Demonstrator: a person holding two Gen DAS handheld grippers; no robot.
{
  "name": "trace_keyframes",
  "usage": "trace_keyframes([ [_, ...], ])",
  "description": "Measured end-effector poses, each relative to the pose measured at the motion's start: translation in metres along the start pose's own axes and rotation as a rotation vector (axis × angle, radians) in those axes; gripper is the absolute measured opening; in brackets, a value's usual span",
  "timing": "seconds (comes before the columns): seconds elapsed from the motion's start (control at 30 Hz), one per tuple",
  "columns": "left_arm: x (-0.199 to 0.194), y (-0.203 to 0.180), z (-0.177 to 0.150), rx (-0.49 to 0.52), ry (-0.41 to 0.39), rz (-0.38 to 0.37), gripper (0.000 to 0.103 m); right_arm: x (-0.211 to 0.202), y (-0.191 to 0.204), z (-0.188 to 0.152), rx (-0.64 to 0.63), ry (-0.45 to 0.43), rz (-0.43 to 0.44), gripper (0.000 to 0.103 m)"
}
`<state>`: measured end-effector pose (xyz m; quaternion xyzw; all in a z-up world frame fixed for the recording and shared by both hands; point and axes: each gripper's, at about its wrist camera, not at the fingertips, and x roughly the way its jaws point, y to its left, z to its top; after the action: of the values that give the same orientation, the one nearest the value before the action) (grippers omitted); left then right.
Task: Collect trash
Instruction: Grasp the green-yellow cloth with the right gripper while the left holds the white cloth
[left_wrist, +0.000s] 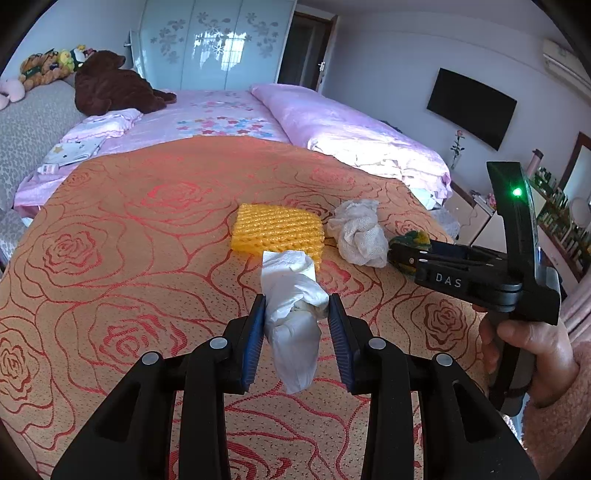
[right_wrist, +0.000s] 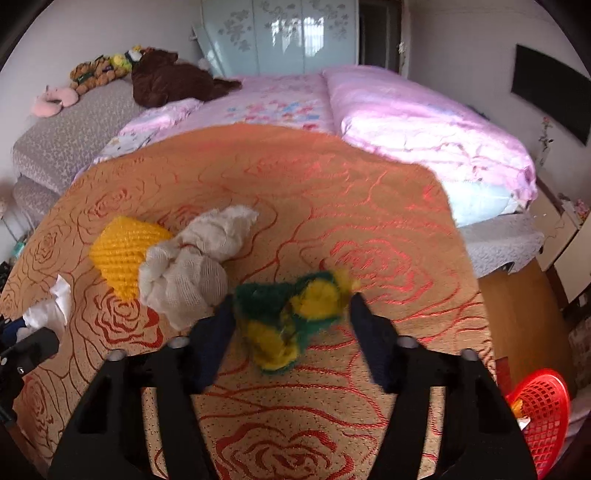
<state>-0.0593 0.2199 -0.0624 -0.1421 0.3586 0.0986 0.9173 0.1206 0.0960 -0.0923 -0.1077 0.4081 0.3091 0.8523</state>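
My left gripper (left_wrist: 297, 306) is shut on a crumpled white tissue (left_wrist: 291, 317) above the orange rose-patterned cloth (left_wrist: 129, 240). My right gripper (right_wrist: 291, 306) holds a green and yellow scrubbing sponge (right_wrist: 291, 317) between its fingers; it also shows in the left wrist view (left_wrist: 410, 251) at the right. A yellow foam net (left_wrist: 277, 230) and a crumpled white gauze cloth (left_wrist: 358, 232) lie on the cloth ahead. In the right wrist view the foam net (right_wrist: 122, 254) and gauze cloth (right_wrist: 195, 266) lie left of the sponge, and the tissue (right_wrist: 51, 310) shows at the far left.
A red plastic basket (right_wrist: 543, 413) stands on the floor at the lower right. Beyond the orange cloth is a bed with pink bedding (left_wrist: 332, 125) and a brown plush bear (left_wrist: 110, 85). A dresser (left_wrist: 480, 218) with bottles stands at the right.
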Motion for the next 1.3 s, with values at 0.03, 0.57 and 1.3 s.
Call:
trace_keyframes([
  [0.03,0.000,0.000,0.000,0.000,0.000,0.001,0.032,-0.002,0.001,0.000,-0.008,-0.005,-0.003,0.052],
  [0.57,-0.009,-0.010,-0.001,0.034,-0.024,0.010,0.032,-0.047,-0.006,-0.043,0.060,-0.051,0.012,0.046],
  [1.3,-0.037,-0.052,0.007,0.142,-0.095,-0.027,0.032,-0.140,-0.026,-0.060,0.154,-0.199,-0.042,0.046],
])
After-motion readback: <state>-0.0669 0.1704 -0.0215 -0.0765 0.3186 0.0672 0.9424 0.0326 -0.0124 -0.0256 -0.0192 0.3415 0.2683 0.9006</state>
